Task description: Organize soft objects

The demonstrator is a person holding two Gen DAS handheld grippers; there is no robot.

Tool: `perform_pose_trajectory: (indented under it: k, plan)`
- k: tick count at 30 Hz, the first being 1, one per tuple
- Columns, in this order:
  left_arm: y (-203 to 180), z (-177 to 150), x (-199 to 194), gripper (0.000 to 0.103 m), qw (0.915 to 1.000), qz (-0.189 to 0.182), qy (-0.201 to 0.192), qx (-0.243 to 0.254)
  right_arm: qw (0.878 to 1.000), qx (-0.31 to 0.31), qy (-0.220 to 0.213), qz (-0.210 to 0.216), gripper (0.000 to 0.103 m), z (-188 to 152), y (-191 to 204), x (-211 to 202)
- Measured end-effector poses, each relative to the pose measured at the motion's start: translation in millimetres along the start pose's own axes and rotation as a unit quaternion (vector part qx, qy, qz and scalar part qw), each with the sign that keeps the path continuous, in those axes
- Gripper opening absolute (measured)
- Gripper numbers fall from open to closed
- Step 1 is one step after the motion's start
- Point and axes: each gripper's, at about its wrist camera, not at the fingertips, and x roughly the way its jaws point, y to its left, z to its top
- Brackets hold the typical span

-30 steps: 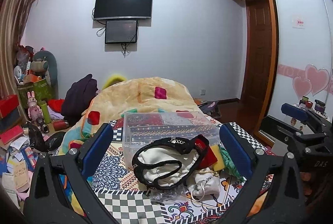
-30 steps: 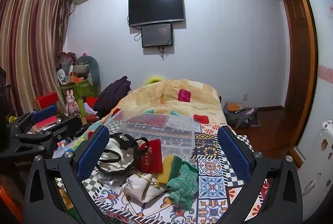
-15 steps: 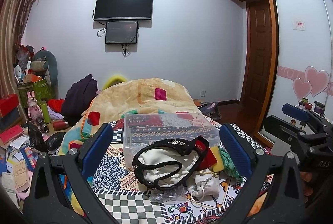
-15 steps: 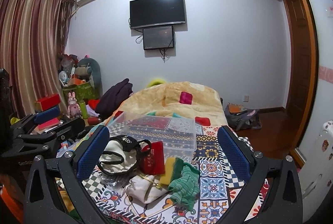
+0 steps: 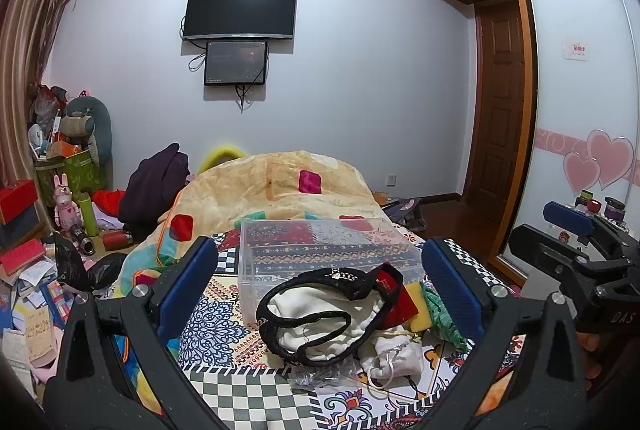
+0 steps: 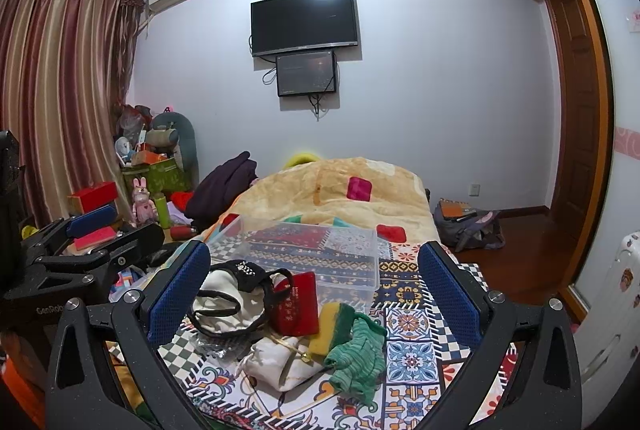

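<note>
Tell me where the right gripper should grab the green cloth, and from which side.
Take the green cloth at its bunched upper fold, coming down from above with the open right gripper. It lies crumpled at the pile's right edge, leaning on the yellow sponge; its right side is uncovered.

Black gripper frames with silver screws; blue textured fingers [image 5: 188,282]; white "DAS" lettering.

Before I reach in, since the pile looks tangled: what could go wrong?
The black strap loops around the white cloth, so lifting one may drag the other. The clear box sits close behind the pile and could be shoved. The green cloth lies against the sponge; open jaws may catch both.
</note>
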Motion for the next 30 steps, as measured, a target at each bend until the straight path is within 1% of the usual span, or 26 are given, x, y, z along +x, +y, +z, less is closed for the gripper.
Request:
perform_pose_trajectory:
  k: [25,27,30]
  plan:
    - [0.6,1.5,-1.6,0.103,1.0000,-0.005,0.000,-0.002,1.000,0.005,0.002,0.011,0.103,0.9,1.2,0.6]
    - [0.6,2.2,-1.1,0.103,1.0000,-0.007,0.005,-0.004,1.000,0.004,0.003,0.010,0.103,0.5,1.0,0.7]
    - [0.8,7.3,4.6,0.103,0.9996,-0.013,0.026,-0.001,1.000,0.002,0.016,0.013,0.103,-0.5,-2.6,7.3]
